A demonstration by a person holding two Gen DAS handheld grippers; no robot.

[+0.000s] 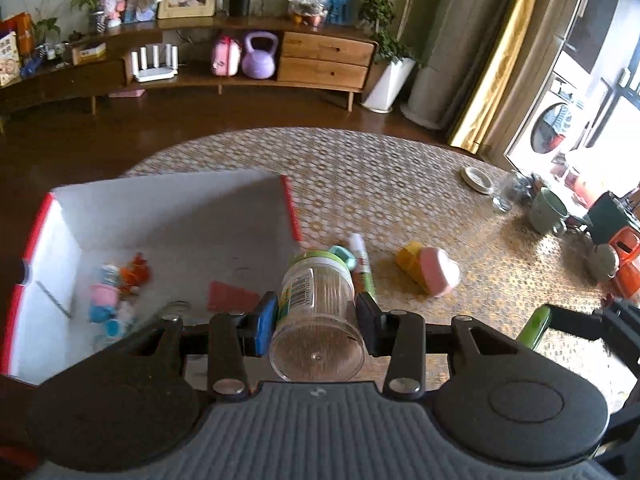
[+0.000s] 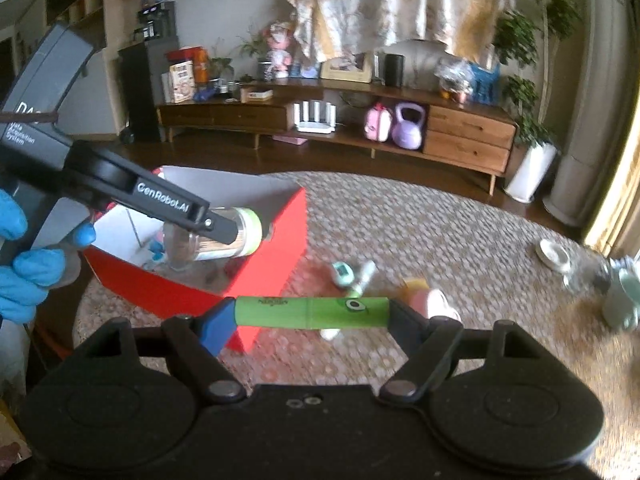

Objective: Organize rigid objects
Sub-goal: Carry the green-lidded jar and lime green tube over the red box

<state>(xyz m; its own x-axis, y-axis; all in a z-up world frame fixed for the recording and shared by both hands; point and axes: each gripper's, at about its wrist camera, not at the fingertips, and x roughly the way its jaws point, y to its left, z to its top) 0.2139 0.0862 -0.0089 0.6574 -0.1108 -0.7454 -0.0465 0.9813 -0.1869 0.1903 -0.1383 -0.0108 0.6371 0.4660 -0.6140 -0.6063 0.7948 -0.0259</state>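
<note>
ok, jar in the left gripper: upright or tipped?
Tipped. The jar lies on its side in the left gripper, clear base facing the camera, green lid pointing away.

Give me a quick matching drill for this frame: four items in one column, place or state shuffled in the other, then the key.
Items
1. clear jar
2. green tube
3. red box
4. pink-and-yellow toy

Place or state
A. lying on the table, untouched
B. held crosswise in the right gripper
C. open on the table, small toys inside
D. clamped in the left gripper

Pairs: 1-D, 2-B, 3-C, 4-A
</note>
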